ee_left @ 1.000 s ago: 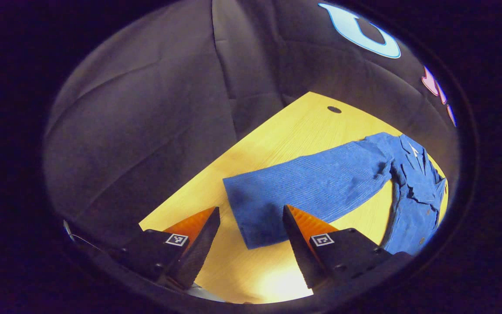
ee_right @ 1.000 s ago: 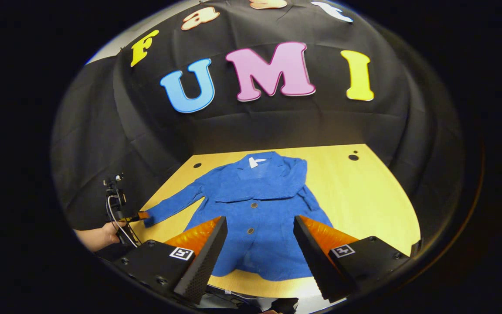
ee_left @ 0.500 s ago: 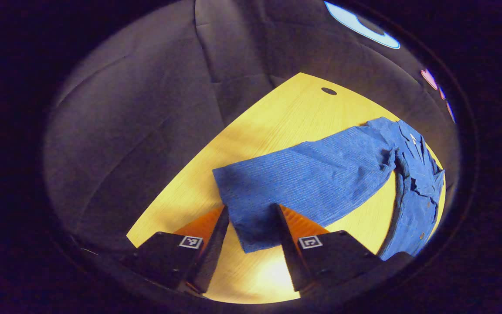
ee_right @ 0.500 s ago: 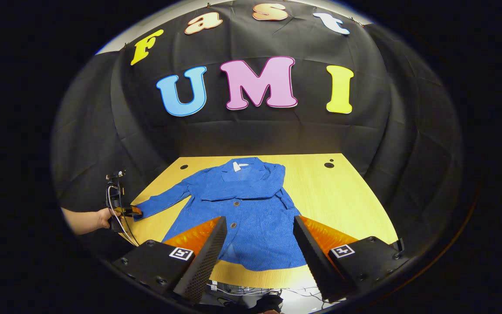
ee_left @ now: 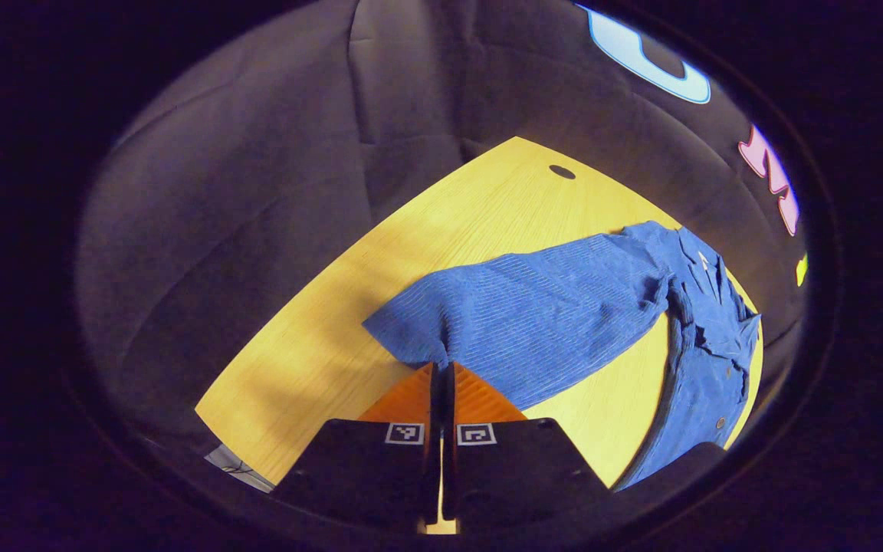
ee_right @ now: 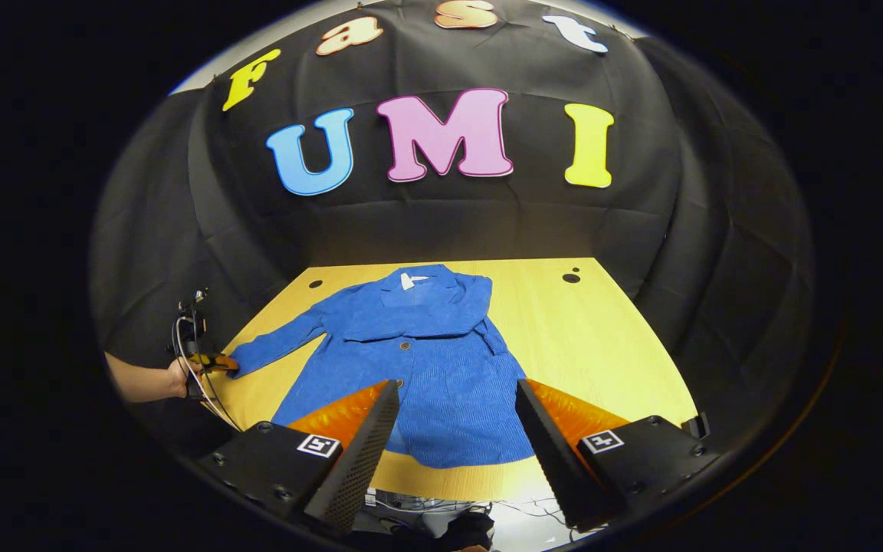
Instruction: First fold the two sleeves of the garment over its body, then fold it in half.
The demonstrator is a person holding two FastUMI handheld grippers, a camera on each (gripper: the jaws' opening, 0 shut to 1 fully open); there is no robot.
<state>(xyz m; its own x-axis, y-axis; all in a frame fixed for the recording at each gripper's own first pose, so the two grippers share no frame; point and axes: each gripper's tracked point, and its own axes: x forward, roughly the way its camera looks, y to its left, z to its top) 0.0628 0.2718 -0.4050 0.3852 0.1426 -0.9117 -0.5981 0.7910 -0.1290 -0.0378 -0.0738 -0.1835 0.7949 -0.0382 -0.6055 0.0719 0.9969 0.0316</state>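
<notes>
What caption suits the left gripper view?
Left gripper pinching the cuff of a blue corduroy jacket's sleeve on the yellow wooden table.

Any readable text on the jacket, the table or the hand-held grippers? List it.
Readable text: none.
White neck tag on the blue jacket: too small to read.
Square markers on the right hand-held gripper and the left hand-held gripper: black-and-white patterns, no letters.
Table: no print.
</notes>
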